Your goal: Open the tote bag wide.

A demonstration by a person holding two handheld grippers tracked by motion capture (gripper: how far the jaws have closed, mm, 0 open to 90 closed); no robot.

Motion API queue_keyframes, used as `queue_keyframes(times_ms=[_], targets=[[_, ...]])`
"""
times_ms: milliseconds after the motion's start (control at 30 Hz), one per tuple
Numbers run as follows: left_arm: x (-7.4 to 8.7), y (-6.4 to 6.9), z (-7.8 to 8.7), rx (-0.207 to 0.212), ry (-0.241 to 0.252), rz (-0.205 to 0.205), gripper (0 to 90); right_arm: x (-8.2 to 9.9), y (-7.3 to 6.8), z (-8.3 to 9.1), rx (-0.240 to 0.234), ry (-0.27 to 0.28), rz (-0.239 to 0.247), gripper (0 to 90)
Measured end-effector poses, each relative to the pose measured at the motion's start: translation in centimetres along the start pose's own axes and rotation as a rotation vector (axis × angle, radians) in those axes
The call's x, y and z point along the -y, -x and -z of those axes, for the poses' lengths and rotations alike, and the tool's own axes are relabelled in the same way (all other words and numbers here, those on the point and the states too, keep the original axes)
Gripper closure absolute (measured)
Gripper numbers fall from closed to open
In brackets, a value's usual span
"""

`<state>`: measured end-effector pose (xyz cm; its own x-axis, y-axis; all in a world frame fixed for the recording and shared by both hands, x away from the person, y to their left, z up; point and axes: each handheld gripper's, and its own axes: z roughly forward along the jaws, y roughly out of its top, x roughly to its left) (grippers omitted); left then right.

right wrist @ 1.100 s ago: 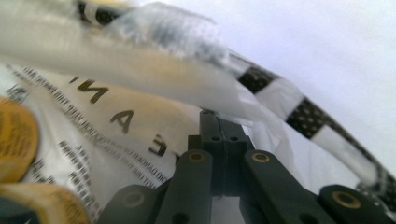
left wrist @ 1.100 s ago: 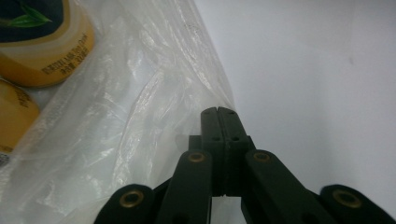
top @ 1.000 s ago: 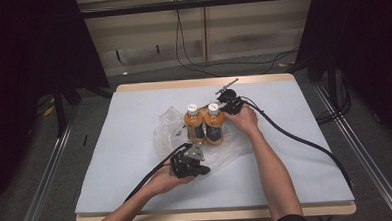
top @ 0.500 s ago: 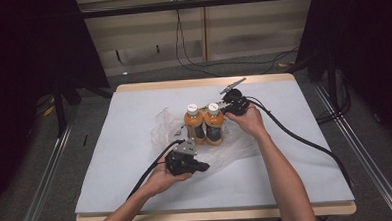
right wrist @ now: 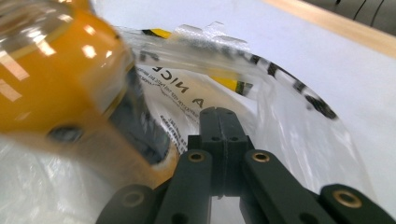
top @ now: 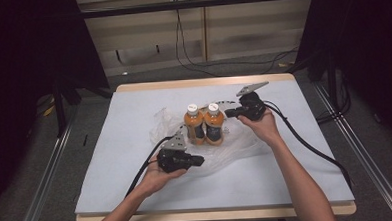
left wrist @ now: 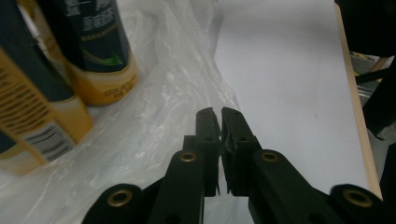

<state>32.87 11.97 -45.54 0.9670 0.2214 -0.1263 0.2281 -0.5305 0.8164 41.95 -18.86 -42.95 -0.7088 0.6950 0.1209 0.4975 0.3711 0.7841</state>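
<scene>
Two orange-drink bottles [top: 197,125] [top: 215,125] stand side by side on a clear plastic bag [top: 238,149] in the middle of the white table. My right gripper [top: 227,112] hovers just right of the bottle caps, shut on the bag's printed rim [right wrist: 289,116], which stretches up to it. In the right gripper view its tips [right wrist: 219,112] sit beside a bottle [right wrist: 51,79]. My left gripper [top: 201,161] lies low in front of the bottles over the bag. Its jaws [left wrist: 219,114] have just been opening: a narrow gap shows, with a wisp of film [left wrist: 154,107] in it.
The white table top [top: 111,159] has a wooden edge along the back and front. Black cables [top: 310,145] trail from both grippers across the table. Dark stands and floor rails flank the table on both sides.
My right gripper has moved right and up, away from the bottles, drawing the bag's rim with it. My left gripper has shifted slightly left.
</scene>
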Motion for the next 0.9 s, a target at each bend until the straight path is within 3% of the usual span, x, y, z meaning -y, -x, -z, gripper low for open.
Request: queue_keyframes(times_ms=[100,167,233,267,300,333,367,467,533,633,733,833,900], targets=[[0.2,-0.1,0.7,-0.023,0.012,0.008,82.8,0.6,-0.2,1.0,-0.008,0.029,0.002,89.8],[0.2,-0.2,1.6,-0.035,0.038,0.020,75.0,1.2,-0.6,2.6,0.002,0.060,-0.006,75.2],[0.1,-0.2,2.1,-0.060,0.057,0.026,69.6,1.6,-0.8,3.6,0.021,0.091,-0.008,65.9],[0.1,-0.2,2.1,-0.060,0.057,0.026,66.4,1.6,-0.8,3.6,0.021,0.091,-0.008,65.9],[0.2,-0.1,2.6,-0.085,0.066,0.024,62.5,1.8,-1.1,4.7,0.025,0.123,-0.022,50.3],[0.2,-0.1,2.6,-0.085,0.066,0.024,61.4,1.8,-1.1,4.7,0.025,0.123,-0.022,50.3],[0.2,0.0,2.9,-0.085,0.075,0.029,60.8,2.0,-1.4,5.5,0.025,0.139,-0.015,42.4],[0.5,0.4,4.0,-0.141,0.092,0.018,50.2,2.5,-2.0,6.7,0.031,0.158,-0.017,26.6],[0.7,0.4,4.5,-0.176,0.102,0.027,41.9,3.1,-2.3,7.4,0.078,0.185,-0.031,14.0],[1.0,0.3,5.1,-0.204,0.114,0.037,34.8,3.6,-2.6,8.2,0.098,0.202,-0.037,12.0],[1.6,0.2,5.9,-0.233,0.122,0.047,20.0,4.3,-3.1,9.3,0.104,0.202,-0.036,3.2],[2.4,-0.1,6.8,-0.284,0.100,0.054,13.0,4.9,-3.6,10.3,0.086,0.206,-0.024,3.0],[3.2,-0.3,7.4,-0.310,0.110,0.088,9.4,5.5,-3.9,11.2,0.086,0.217,-0.022,1.3]])
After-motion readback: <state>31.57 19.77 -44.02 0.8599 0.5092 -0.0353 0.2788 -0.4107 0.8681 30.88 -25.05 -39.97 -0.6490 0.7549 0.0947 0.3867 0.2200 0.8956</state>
